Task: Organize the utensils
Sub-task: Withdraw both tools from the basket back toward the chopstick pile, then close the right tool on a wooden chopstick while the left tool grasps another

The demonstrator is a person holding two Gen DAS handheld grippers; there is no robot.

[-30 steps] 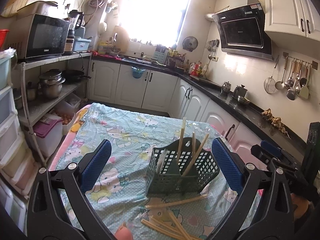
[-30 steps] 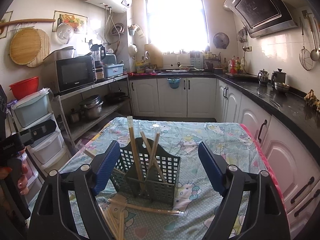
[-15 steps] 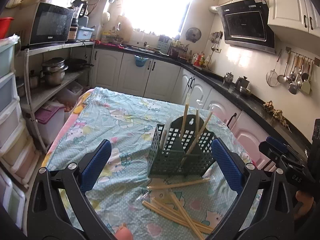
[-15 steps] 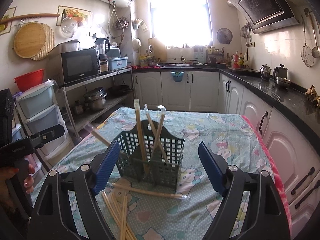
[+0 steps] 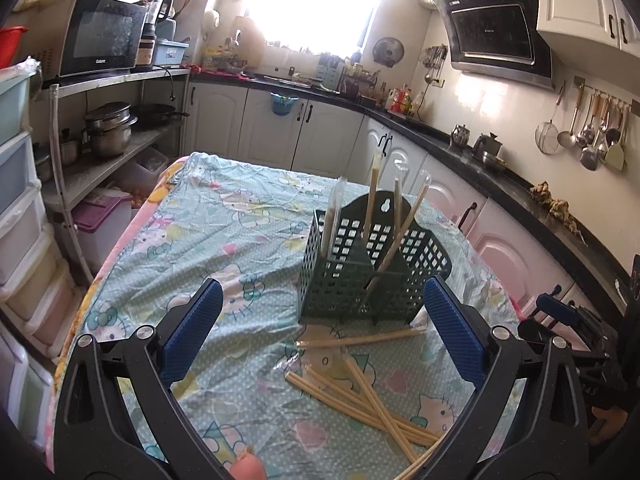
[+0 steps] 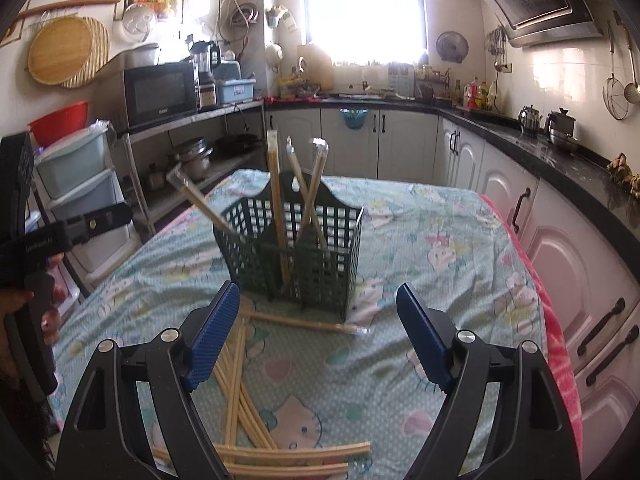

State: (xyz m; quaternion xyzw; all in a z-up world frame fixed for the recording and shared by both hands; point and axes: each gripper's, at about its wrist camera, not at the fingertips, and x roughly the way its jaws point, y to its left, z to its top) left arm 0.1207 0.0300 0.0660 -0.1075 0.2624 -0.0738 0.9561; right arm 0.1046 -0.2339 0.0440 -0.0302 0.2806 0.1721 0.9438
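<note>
A dark green perforated utensil basket [image 5: 372,280] stands on the table with several wrapped chopstick pairs [image 5: 374,196] upright in it. More wrapped chopsticks [image 5: 360,384] lie loose on the cloth in front of it. My left gripper [image 5: 320,332] is open and empty, short of the basket and above the loose pile. In the right wrist view the basket [image 6: 296,252] stands ahead, loose chopsticks [image 6: 240,384] lie below, and my right gripper [image 6: 318,340] is open and empty.
The table wears a light blue cartoon-print cloth [image 5: 224,236]. Stacked plastic drawers [image 5: 20,216] and a shelf with pots and a microwave [image 5: 104,36] stand to the left. White cabinets under a black counter [image 6: 560,148] run along the right.
Both grippers have tilted down and drawn back a little, so more of the loose chopsticks shows below the basket. Both stay open and empty.
</note>
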